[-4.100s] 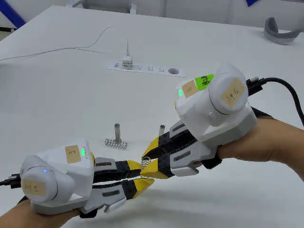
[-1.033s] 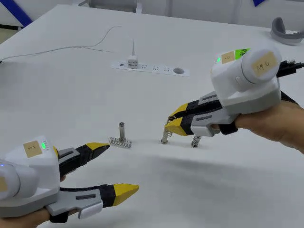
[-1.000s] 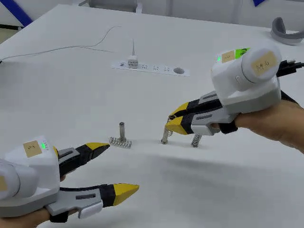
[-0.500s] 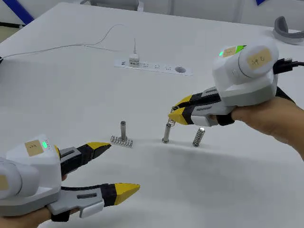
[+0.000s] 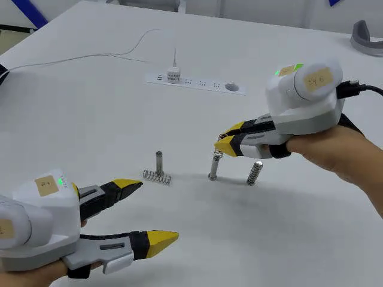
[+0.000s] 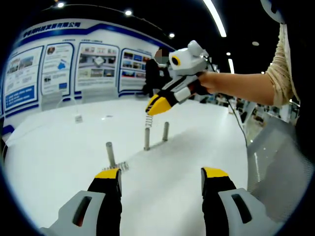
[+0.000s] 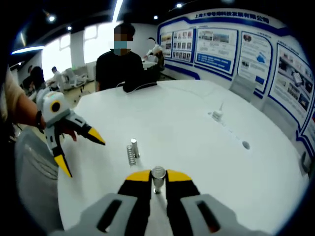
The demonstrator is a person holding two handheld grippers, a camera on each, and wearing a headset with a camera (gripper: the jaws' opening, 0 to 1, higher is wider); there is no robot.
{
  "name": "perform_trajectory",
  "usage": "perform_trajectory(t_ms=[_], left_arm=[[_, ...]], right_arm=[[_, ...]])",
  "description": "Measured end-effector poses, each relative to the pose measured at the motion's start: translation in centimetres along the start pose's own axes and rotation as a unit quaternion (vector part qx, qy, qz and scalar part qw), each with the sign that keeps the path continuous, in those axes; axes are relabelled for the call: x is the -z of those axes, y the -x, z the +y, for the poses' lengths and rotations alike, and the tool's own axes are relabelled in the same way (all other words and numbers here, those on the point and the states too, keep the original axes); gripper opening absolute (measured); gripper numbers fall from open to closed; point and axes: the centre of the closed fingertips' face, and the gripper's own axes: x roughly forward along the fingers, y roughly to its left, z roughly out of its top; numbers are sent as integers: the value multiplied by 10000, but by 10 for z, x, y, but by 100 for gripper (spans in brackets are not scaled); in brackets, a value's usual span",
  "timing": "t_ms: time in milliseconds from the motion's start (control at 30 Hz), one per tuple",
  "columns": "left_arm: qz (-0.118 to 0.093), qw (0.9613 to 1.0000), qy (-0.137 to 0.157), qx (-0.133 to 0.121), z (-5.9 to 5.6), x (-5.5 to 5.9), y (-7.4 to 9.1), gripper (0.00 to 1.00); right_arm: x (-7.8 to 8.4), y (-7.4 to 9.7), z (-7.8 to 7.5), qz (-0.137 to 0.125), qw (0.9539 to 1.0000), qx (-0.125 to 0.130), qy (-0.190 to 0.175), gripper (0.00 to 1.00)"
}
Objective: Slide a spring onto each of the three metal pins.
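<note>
the right gripper (image 5: 224, 143) had its jaws pinching a small silver coil spring (image 5: 218, 154) at the top of the middle thin metal pin (image 5: 213, 170) on the white desk (image 5: 90, 119). to do this well, the spring's hole needed to sit straight over the pin, then go down slowly before the jaws let go. the left gripper (image 5: 155, 210) hung low with jaws spread wide. a loose spring (image 5: 157, 176) lay by the bare left pin (image 5: 159, 161). the right pin (image 5: 255, 172) already wore a spring.
</note>
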Motion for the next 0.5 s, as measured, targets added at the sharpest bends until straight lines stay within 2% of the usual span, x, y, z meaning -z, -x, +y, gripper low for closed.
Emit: perform_trajectory(t_ms=[500], left_arm=[[18, 10000, 3, -12, 0, 1, 1, 66]], right_arm=[[8, -7, -2, 39, 9999, 6, -104, 12]])
